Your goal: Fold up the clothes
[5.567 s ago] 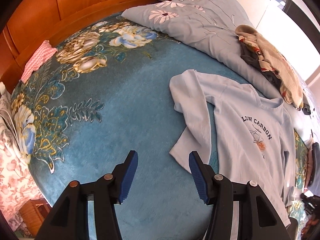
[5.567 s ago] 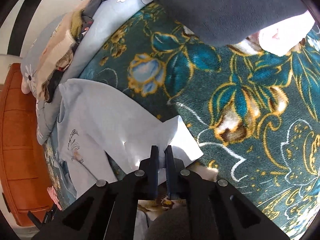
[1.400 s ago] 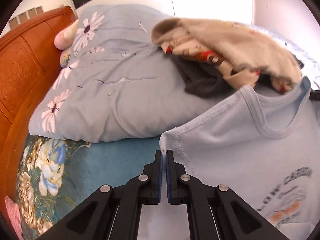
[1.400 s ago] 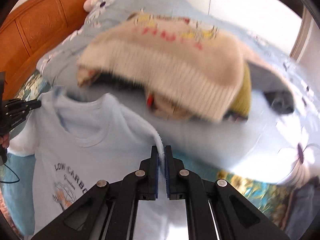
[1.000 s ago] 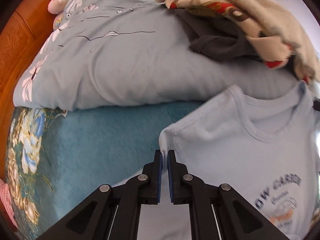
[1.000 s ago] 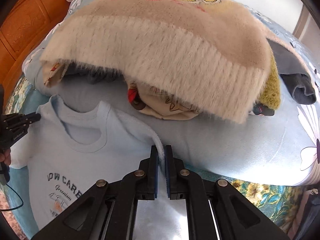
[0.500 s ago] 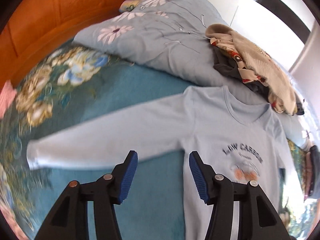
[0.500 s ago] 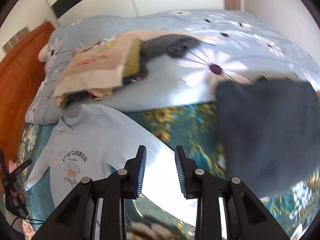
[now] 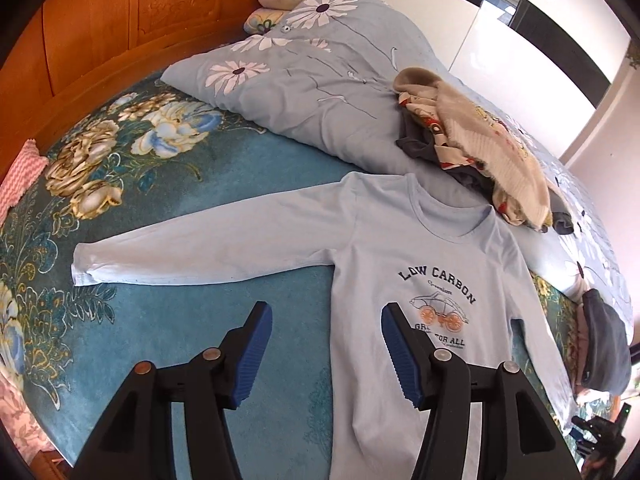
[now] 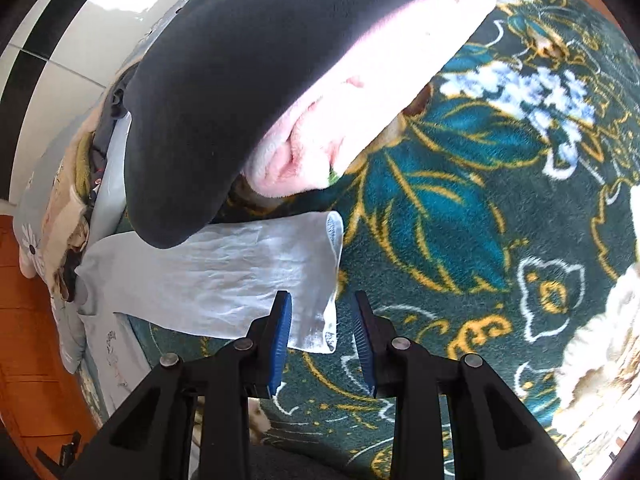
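Note:
A light blue long-sleeved shirt with "LOW CARBON" print lies flat, face up, on the teal floral bedspread. Its one sleeve stretches out to the left. My left gripper is open and empty, hovering above the shirt's lower left side. In the right wrist view the other sleeve lies spread on the bedspread, its cuff just ahead of my right gripper, which is open and empty.
A daisy-print blue pillow lies beyond the shirt's collar with a pile of clothes on it. A dark grey and pink folded garment overlaps the sleeve. The wooden headboard stands at the far left.
Both grippers were shut on the shirt's shoulders a second ago; they have let go, opened and pulled back. The shirt now lies spread flat with both sleeves out.

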